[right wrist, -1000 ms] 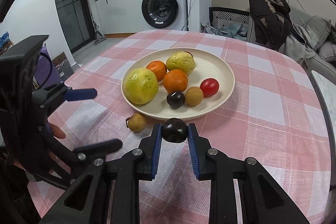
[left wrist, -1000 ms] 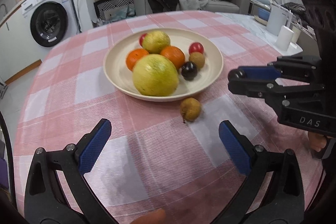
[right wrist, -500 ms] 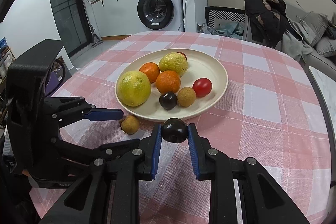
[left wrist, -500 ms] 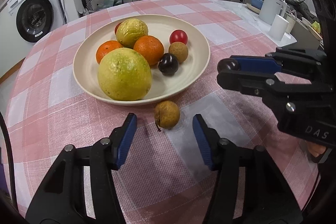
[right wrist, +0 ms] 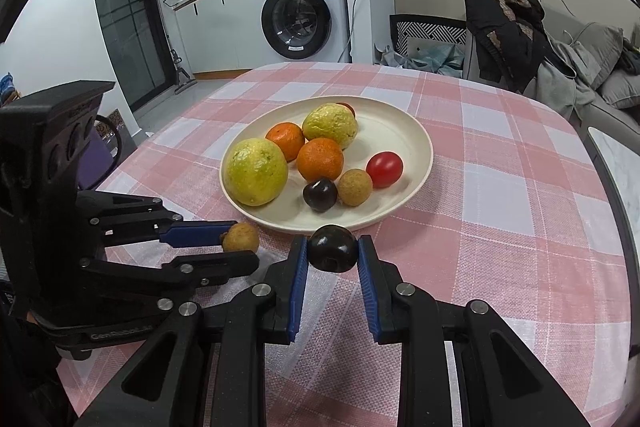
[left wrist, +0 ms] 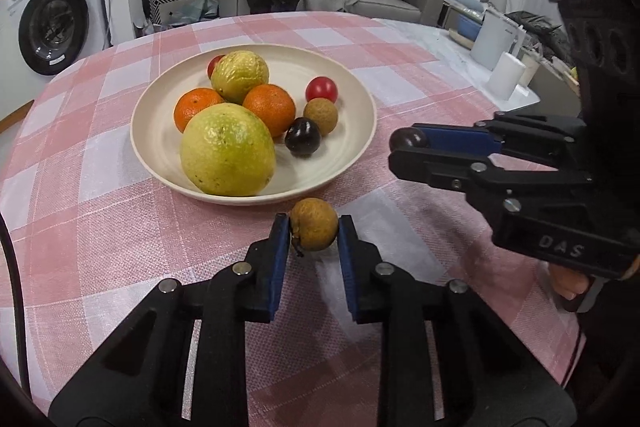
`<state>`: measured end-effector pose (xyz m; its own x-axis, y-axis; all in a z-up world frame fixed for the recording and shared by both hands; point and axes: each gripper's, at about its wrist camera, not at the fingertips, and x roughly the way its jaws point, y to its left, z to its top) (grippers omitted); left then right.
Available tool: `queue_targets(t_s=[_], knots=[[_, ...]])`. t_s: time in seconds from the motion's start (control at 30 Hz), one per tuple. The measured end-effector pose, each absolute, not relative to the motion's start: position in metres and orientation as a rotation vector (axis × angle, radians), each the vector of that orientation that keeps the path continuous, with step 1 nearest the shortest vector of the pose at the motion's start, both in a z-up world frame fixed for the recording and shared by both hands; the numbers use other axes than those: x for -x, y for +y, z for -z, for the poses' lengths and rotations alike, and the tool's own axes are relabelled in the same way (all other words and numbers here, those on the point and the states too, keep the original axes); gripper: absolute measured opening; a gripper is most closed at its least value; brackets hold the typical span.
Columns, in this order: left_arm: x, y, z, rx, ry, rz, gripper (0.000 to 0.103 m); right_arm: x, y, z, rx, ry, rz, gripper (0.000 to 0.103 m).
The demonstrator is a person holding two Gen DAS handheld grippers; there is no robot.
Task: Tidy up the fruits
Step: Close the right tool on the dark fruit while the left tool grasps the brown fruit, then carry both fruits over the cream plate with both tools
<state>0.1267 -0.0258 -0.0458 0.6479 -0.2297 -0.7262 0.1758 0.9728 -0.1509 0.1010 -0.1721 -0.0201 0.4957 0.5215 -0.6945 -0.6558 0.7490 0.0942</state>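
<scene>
Got my left gripper [left wrist: 313, 230] freshly clamped on the brown longan [left wrist: 314, 229] at lower centre, right gripper [right wrist: 333, 250] pinching the dark plum [right wrist: 333, 248]; both near the plate [left wrist: 356, 151] rim; round skins might squirt out if I lift fast.

Plate [left wrist: 360, 95]: right half mostly bare; fruits [left wrist: 228, 147] crowd its left; cloth [right wrist: 500, 227] to its right open.

Your left gripper [left wrist: 313, 231] had just closed its blue pads on the small brown round longan [left wrist: 314, 229], directly ahead lay the cream plate [left wrist: 360, 147].
</scene>
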Motion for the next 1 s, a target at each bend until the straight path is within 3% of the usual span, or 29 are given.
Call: queue_targets(t_s=[0.23,1.0], knots=[[-0.117,-0.008,0.025,0.088,0.755,0.191,0.021,-0.101,-0.173,0.018,0.182,0.763,-0.715,0.026],[-0.150,0.001,0.017,0.032,0.739,0.130,0.021,-0.120,-0.158,0.013,0.166,0.766,-0.710,0.026]])
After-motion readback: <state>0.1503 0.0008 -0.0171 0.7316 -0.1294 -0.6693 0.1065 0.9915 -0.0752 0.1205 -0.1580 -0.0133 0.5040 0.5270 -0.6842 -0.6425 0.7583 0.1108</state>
